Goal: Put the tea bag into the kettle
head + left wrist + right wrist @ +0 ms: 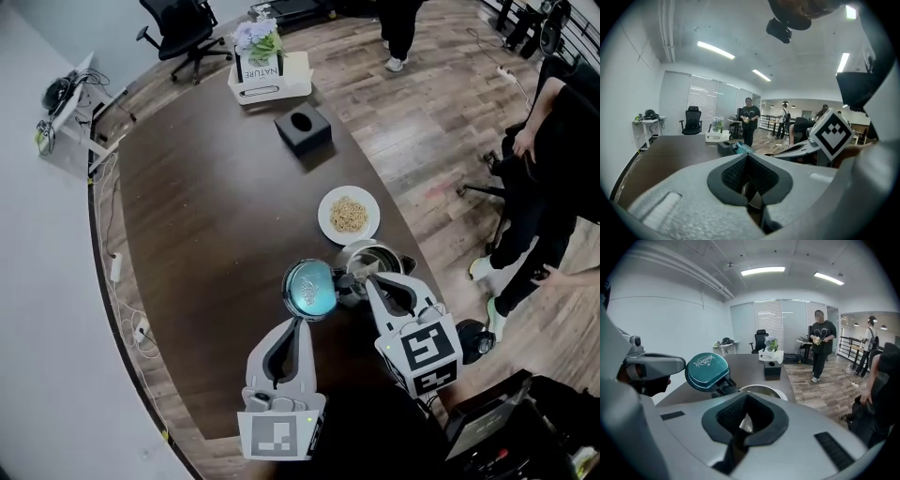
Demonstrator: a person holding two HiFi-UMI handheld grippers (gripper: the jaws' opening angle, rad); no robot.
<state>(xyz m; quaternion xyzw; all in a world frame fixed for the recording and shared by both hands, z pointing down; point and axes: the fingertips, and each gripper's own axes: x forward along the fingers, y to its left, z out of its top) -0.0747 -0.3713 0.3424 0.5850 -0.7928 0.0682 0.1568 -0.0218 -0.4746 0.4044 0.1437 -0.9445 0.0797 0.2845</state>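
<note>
A steel kettle (379, 254) stands near the right edge of the dark table (206, 216), its teal lid (309, 287) swung up and open to the left. My left gripper (302, 320) reaches the lid's lower edge and looks shut on it; in the left gripper view a rounded metallic piece sits between the jaws of the left gripper (749, 190). My right gripper (367, 279) hovers over the kettle's near rim. In the right gripper view, that gripper (744, 423) is shut on a pale tea bag (746, 421), with the kettle mouth (761, 390) and the lid (706, 371) just beyond.
A white plate of noodles (349, 215) lies just behind the kettle. Farther back are a black tissue box (303, 128) and a white box with flowers (267, 70). A person (553, 159) stands off the table's right side, with another (821, 341) farther off.
</note>
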